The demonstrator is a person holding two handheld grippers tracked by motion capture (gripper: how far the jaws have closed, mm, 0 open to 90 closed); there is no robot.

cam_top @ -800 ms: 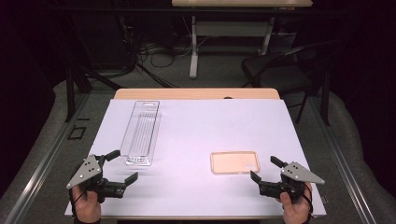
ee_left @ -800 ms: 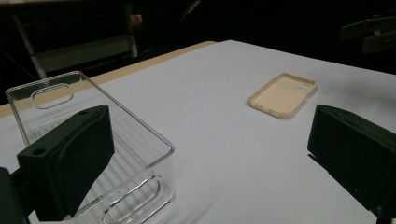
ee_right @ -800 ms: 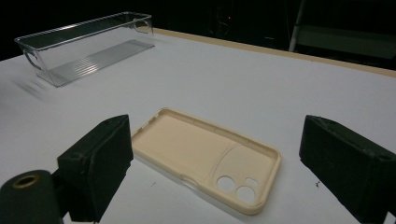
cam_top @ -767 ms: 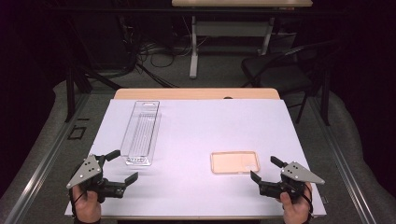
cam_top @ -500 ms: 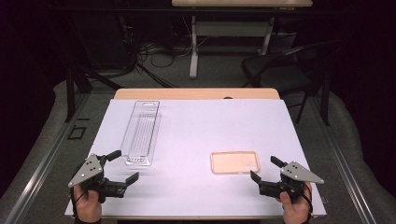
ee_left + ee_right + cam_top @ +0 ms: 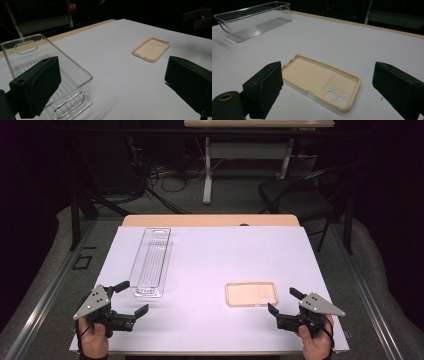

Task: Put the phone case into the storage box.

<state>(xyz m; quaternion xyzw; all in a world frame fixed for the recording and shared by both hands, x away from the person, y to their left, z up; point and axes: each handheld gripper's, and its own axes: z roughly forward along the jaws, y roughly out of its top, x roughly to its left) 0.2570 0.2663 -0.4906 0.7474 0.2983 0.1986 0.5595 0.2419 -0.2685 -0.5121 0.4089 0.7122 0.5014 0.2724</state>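
Observation:
A beige phone case lies open side up on the white table, right of centre; it also appears as the phone case close ahead and the phone case farther off. A long clear plastic bin stands empty at the left, seen too as the bin and the bin. My left gripper hovers open just short of the bin's near end. My right gripper is open a little to the right of the case. Neither holds anything.
The white sheet covers the table, whose wooden far edge shows beyond it. A black chair and desk legs with cables stand on the floor behind.

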